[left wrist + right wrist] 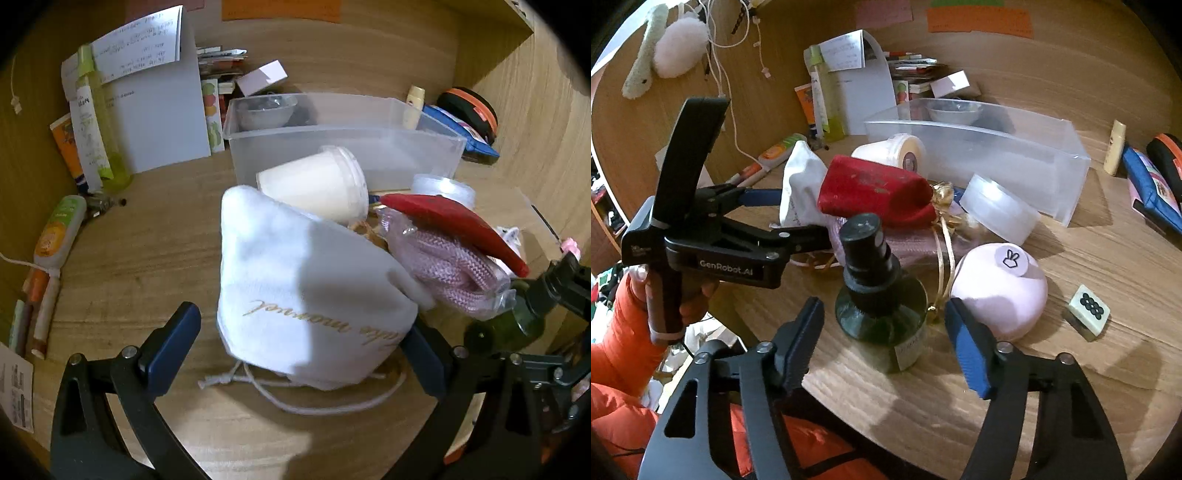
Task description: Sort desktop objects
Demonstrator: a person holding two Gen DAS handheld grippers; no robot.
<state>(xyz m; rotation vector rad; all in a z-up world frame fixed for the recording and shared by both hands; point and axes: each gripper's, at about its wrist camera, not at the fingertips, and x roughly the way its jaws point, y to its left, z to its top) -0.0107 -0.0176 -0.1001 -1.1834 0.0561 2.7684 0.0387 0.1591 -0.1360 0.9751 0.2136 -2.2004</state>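
My left gripper (301, 347) is open around a white drawstring pouch (303, 291) with gold lettering on the wooden desk (140, 258); its jaws stand on either side, apart from the cloth. The pouch also shows in the right wrist view (801, 184), with the left gripper (768, 221) beside it. My right gripper (884, 332) is open around a dark green spray bottle (882, 295), which stands upright between the jaws. A red pouch (871, 192), a pink mesh bag (447, 269) and a cream cup (317, 184) on its side lie behind.
A clear plastic bin (1004, 147) stands at the back with a small bowl (955, 110) inside. A pink round case (1001, 291), a mahjong tile (1087, 310), a clear lid (997, 210), tubes, papers and blue and black cases (1156, 181) crowd the desk.
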